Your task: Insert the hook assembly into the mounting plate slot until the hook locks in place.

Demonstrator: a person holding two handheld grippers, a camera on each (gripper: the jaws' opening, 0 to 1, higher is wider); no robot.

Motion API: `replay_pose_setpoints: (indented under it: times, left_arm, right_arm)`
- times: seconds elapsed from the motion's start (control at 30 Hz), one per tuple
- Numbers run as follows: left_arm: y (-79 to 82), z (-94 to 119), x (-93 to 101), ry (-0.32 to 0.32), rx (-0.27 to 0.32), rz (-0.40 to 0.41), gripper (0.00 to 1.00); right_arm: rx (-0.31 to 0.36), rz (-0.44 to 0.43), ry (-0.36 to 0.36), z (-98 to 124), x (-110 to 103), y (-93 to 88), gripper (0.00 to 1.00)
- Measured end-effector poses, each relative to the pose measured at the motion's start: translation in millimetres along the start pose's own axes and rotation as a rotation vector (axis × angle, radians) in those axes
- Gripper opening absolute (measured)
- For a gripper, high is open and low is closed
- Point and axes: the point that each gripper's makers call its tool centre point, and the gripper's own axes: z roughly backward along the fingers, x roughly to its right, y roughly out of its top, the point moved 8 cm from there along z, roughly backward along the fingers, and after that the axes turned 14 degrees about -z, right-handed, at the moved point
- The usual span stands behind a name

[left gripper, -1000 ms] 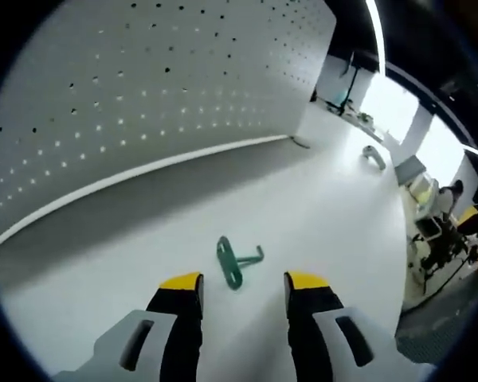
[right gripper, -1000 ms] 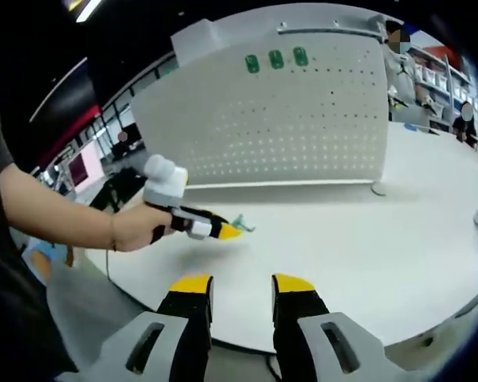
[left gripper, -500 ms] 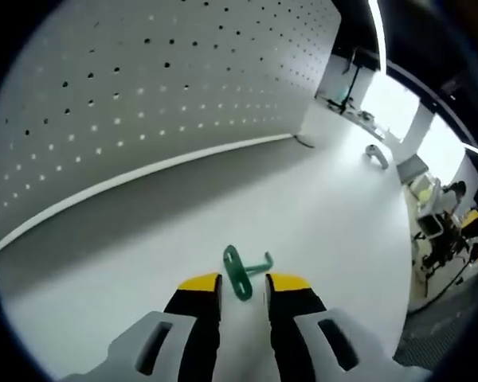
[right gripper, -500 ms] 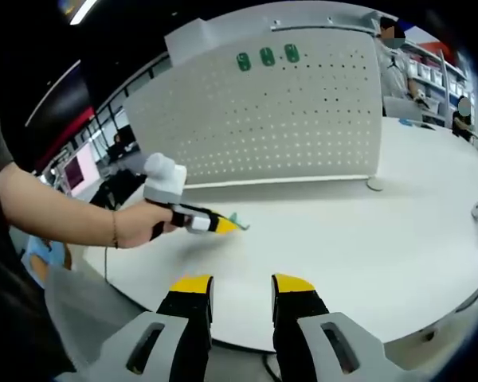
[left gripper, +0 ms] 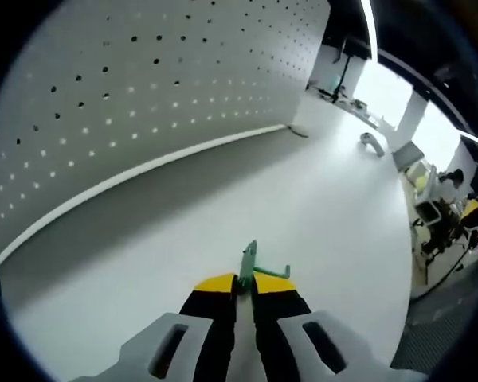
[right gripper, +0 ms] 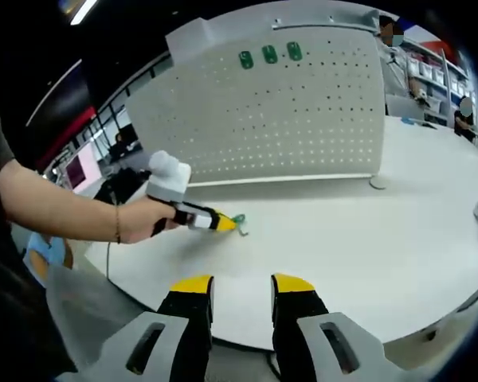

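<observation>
Left fingers (left gripper: pixel 223 285) pinching green hook (left gripper: pixel 249 261), above white table (left gripper: pixel 327 215)

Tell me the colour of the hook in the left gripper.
Green hook, best in the left gripper view.

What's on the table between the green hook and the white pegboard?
Nothing: in the left gripper view, bare white table runs from the green metal hook to the white perforated pegboard.
</observation>
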Motion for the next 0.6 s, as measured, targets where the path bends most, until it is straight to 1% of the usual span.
replay_pose_setpoints:
  times: [0.1, 0.2, 0.4, 0.43, 0.47, 0.5, 0.6]
  left_arm:
    - [-0.7, 2.5, -0.9, -0.01, -0.003, -0.02, 0.05]
    - [0.4, 4.5, -5.9, -0.001, 0.003, -0.016, 0.04]
    - [1.9, 10.1, -7.7, 0.003, 0.016, -0.031, 0.04]
    - [2.0, 11.3, -7.9, 0.003, 0.015, -0.023, 0.04]
    - [3.4, 12.5, -8.3, -0.007, 0.018, 0.015, 0.04]
    - [4.9, 13.9, -8.2, -0.01, 0.029, 0.016, 0.04]
    - [7.8, 20.5, -7.5, -0.007, 0.032, -0.019, 0.03]
  right_arm:
    - [-0.004, 0.0, 0.001, -0.4, 0.2, -1.8, 0.27]
    - [-0.007, -0.002, 0.006, -1.1, -1.0, -2.7, 0.27]
    - [-0.009, 0.006, 0.021, -4.6, -4.4, -1.6, 0.27]
    - [-0.007, 0.01, 0.023, -5.0, -5.0, -1.2, 0.27]
    - [-0.008, 0.013, 0.024, -5.1, -5.2, -1.1, 0.27]
    - [-0.006, 0.014, 0.026, -5.3, -5.4, -0.8, 0.27]
    - [-0.004, 0.019, 0.032, -5.1, -6.5, 0.7, 0.27]
